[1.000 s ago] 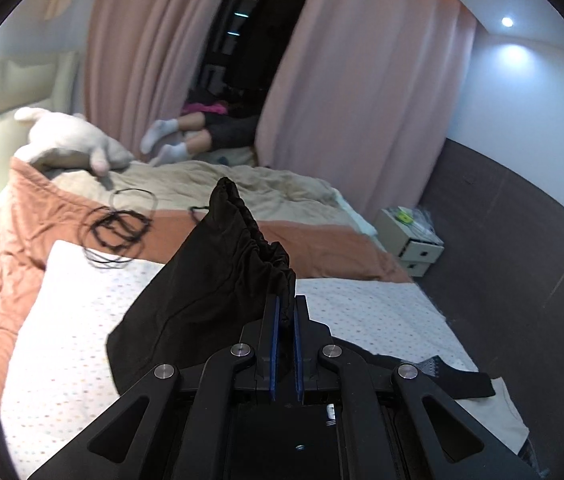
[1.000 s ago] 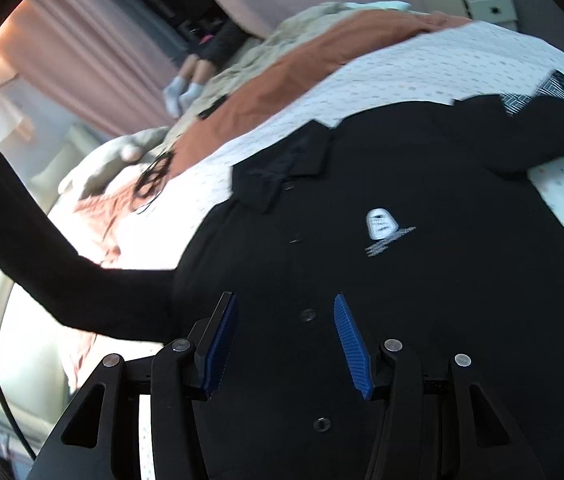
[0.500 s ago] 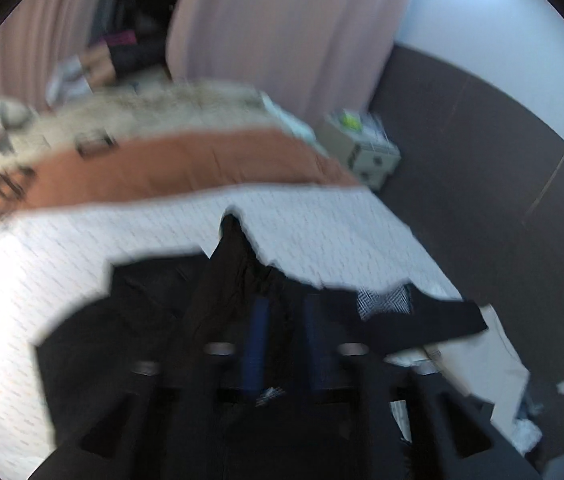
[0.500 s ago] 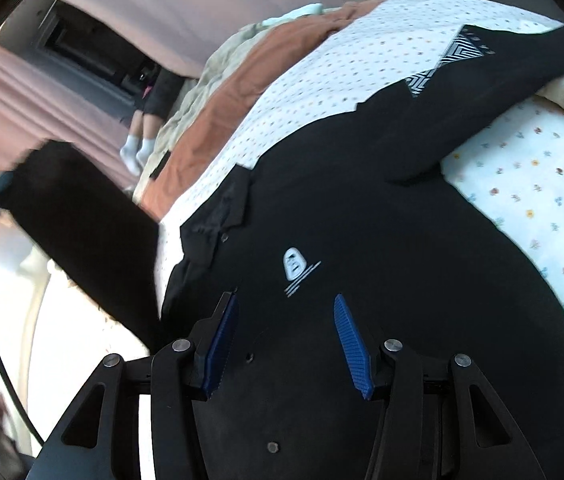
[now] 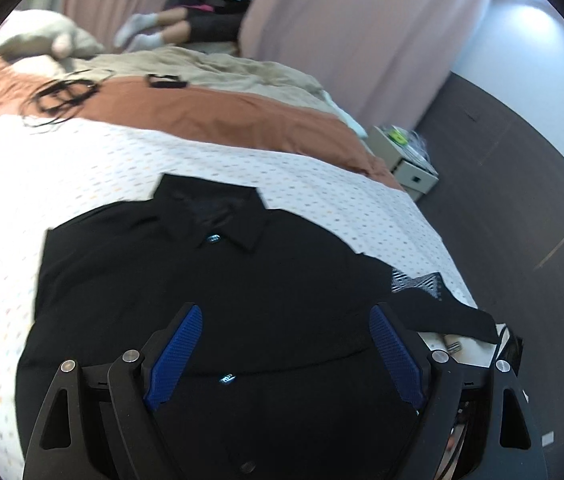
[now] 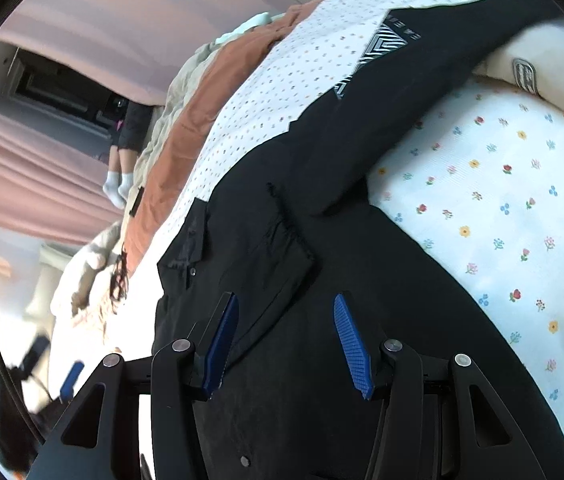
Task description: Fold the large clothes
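Black and buttoned, the long-sleeved shirt (image 5: 242, 280) lies flat on its back on the dotted white sheet (image 5: 94, 160), front placket up. In your left wrist view its collar (image 5: 210, 216) points away from you toward the rust-brown blanket (image 5: 210, 112), so the long axis of the body runs from your grippers straight up the bed. One sleeve (image 6: 285, 248) is folded across the chest, its gathered cuff lying just beside the collar in the right wrist view. The other sleeve (image 6: 421, 76) stretches out sideways, at right angles to the body, and reaches the bed's edge; a black-and-white zigzag patch (image 6: 381, 44) sits on it.

Your left gripper (image 5: 285, 356) hangs over the lower chest with its blue pads (image 5: 174, 360) spread wide and opening further; nothing is pinched between them, only shirt fabric lying below. Your right gripper (image 6: 285, 340) stands half open over the folded sleeve and shirt front, gripping nothing.

Beside the outstretched sleeve lies a white flower-print cloth (image 6: 501, 220). Beyond the sheet, coiled black cables (image 5: 62, 94) rest on the blanket, then a beige duvet (image 5: 222, 68) and a pale plush toy (image 5: 50, 36). A person's legs in white socks (image 5: 142, 32) show past the pink curtains (image 5: 341, 32), and a small white drawer unit (image 5: 405, 160) stands by the dark wall.
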`<state>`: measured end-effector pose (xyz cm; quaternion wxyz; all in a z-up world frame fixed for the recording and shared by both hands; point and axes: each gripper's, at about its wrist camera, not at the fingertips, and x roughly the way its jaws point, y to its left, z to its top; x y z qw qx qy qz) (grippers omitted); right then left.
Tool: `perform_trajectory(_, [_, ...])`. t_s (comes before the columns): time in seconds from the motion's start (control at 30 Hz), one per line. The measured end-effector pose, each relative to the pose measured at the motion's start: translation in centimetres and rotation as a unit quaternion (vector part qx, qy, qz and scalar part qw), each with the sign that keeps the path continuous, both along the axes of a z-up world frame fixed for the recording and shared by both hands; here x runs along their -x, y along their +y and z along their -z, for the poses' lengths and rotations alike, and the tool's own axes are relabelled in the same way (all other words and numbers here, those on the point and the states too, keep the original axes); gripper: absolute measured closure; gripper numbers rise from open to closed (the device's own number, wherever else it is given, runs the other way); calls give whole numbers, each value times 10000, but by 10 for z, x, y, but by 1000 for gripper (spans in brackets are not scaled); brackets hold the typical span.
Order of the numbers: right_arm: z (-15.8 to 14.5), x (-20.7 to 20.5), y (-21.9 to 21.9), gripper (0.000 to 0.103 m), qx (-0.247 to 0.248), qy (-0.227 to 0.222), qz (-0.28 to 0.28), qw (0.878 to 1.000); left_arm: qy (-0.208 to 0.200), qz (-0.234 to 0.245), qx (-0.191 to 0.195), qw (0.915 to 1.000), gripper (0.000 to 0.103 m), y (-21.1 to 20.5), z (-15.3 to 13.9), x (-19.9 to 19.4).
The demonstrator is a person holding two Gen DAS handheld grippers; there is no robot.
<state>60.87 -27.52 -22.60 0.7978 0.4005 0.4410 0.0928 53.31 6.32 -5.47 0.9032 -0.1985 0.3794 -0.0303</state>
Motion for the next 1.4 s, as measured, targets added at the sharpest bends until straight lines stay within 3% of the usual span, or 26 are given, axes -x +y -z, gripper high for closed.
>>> perform_trajectory(0.2, [13,-8,-4,52,1,34,-1,10000,5,-667,8,9978,16,39,13,44])
perform_trajectory(0.37, [21,-16,0,53,56,48,-97,9999,81,-1369,161,9904,16,78,37,68])
perform_trajectory(0.53, [29,-28,19,54,144,47,-317,9994,215,-1710,304,9846,17,109,65,79])
perform_trajectory(0.63, [35,-34,27,59,255,72,-471,9985,264,-1932,539,9793,17,131,76,83])
perform_trajectory(0.77, [44,-47,36,64,386,158,-583,9974,480,-2418,385,9684,17,154,92,92])
perform_trajectory(0.83, [49,-53,38,70,487,176,-621,9967,632,-2536,460,9641,17,164,101,92])
perform_trajectory(0.87, [51,-55,39,79,541,182,-655,9962,671,-2583,548,9622,17,169,105,94])
perform_trajectory(0.97, [55,-62,41,87,674,140,-688,9953,693,-2664,704,9588,17,179,113,96])
perform_trajectory(1.23, [51,-81,51,91,1059,-30,-853,9907,706,-2683,702,9582,17,178,117,97])
perform_trajectory(1.4, [47,-86,46,88,978,-27,-783,9921,703,-2698,719,9577,17,179,117,98])
